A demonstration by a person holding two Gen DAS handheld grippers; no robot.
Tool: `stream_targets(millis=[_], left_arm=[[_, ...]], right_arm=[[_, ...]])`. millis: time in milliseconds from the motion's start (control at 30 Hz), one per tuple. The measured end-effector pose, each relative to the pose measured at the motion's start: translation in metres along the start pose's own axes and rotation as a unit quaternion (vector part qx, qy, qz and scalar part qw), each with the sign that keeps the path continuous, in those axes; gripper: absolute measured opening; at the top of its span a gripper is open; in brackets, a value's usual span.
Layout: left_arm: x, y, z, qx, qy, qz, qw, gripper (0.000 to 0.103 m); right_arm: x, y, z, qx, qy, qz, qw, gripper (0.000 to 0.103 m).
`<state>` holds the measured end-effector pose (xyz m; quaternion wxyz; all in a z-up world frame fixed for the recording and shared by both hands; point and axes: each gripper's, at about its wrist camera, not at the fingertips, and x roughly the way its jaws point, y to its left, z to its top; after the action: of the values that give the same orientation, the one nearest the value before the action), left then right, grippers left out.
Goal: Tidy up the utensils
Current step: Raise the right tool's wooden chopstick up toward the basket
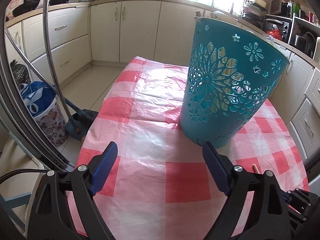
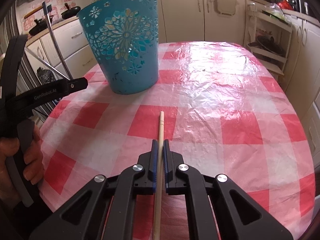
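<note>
- While the right claw (image 2: 159, 146) is clenched on a wooden chopstick (image 2: 160, 128) at the bottom centre of the right wrist view, the teal basket (image 2: 128, 46) stands in the upper left of that frame, well apart from the stick's tip.
- The chopstick's long axis runs along the claw's fingers, straight up the frame, so its free end points past the basket's right flank, not at its mouth; to my eye the coming move turns on swinging that tip up and leftward over the rim.
- The left claw (image 1: 160, 156) is released, jaws wide with nothing between them, low over the checked tabletop (image 1: 152, 104); the basket (image 1: 230, 84) sits upper right of it, near its right finger.
- The left claw is nearer the basket, yet the right one holds the stick.
- In the left wrist view, a short stick end (image 1: 256, 168) peeks out at lower right beside the right finger; the rest is cut off.
- Through the basket's cut-outs pale lengths show, probably sticks already inside, and pale tips poke above the rim; their number is hard to make out.
- The chopstick's rear end runs off the bottom edge.
- A hand (image 2: 26, 156) gripping the other tool's handle appears at the left edge of the right wrist view.
</note>
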<state>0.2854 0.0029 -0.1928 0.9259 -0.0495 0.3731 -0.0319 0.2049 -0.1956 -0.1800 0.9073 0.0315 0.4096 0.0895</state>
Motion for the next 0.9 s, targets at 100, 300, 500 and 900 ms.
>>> stream_targets(millis=[100, 300, 500, 900], left_arm=[[0.001, -0.001, 0.0, 0.002, 0.003, 0.002, 1.0, 0.083], [0.003, 0.0, 0.001, 0.002, 0.007, 0.002, 1.0, 0.084], [0.006, 0.0, 0.001, -0.001, 0.012, 0.0, 0.9999, 0.084], [0.008, 0.0, 0.001, -0.005, 0.016, 0.003, 0.9999, 0.084]], right_arm=[[-0.001, -0.003, 0.0, 0.009, 0.001, 0.013, 1.0, 0.006], [-0.029, -0.015, 0.01, 0.06, -0.05, 0.073, 0.994, 0.006], [-0.062, -0.019, 0.029, 0.102, -0.112, 0.134, 0.979, 0.006], [-0.123, 0.012, 0.133, 0.097, -0.268, 0.2, 0.938, 0.006]])
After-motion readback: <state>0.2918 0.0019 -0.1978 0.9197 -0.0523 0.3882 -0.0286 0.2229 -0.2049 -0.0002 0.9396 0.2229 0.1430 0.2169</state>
